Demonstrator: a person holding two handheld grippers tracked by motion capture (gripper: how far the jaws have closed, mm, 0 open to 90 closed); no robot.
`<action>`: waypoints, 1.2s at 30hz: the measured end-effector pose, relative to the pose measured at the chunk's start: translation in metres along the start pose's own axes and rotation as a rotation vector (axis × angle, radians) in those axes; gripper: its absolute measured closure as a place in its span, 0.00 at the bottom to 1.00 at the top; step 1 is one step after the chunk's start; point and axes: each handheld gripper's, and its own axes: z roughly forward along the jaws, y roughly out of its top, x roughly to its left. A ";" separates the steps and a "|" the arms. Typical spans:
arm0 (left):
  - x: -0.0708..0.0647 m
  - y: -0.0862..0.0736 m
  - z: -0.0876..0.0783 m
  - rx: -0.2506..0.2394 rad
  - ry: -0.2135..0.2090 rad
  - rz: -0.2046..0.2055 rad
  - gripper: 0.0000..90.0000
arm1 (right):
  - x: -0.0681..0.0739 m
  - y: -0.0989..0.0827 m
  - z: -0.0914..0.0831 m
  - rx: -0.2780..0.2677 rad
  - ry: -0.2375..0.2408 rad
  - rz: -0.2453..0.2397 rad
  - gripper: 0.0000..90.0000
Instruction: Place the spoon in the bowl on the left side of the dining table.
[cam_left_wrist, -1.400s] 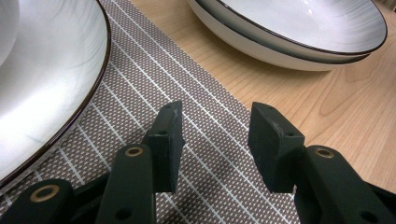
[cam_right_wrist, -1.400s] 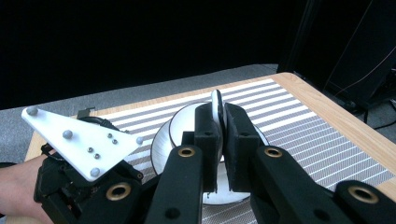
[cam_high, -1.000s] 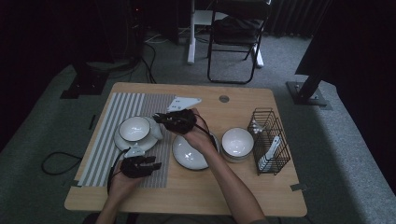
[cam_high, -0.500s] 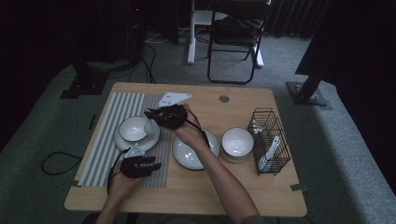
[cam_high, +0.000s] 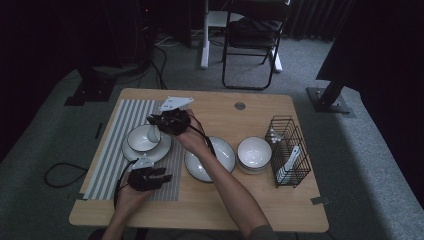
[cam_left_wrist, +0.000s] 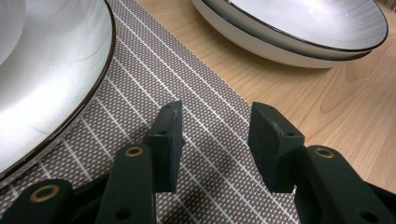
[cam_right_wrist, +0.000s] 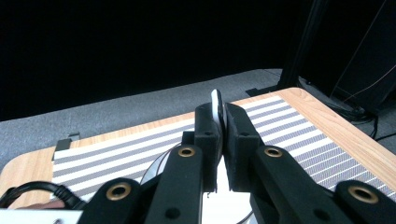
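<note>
Both tongs differ: right tongs (cam_high: 156, 121), clamped on what looks like a white spoon (cam_right_wrist: 215, 108), have carried it from above the plates (cam_high: 222, 155) to over the bowl (cam_high: 142, 140), ready to lower; left tongs (cam_left_wrist: 215, 140) rest apart.

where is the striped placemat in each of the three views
high view: placemat on the left part of the table.
left gripper view: placemat under the jaws, running from top left to the bottom.
right gripper view: placemat across the middle, behind the jaws.
shared landmark: bare wood of the table bordering the placemat.
</note>
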 end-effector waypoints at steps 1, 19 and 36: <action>0.000 0.000 0.000 0.003 -0.002 0.001 0.63 | 0.000 0.000 0.002 0.000 -0.003 0.002 0.94; 0.000 -0.001 -0.001 0.001 -0.005 -0.005 0.63 | -0.004 -0.022 0.019 0.008 -0.042 0.028 0.94; 0.001 -0.001 0.000 0.002 -0.005 -0.003 0.63 | -0.005 -0.046 0.022 0.057 -0.046 0.032 0.94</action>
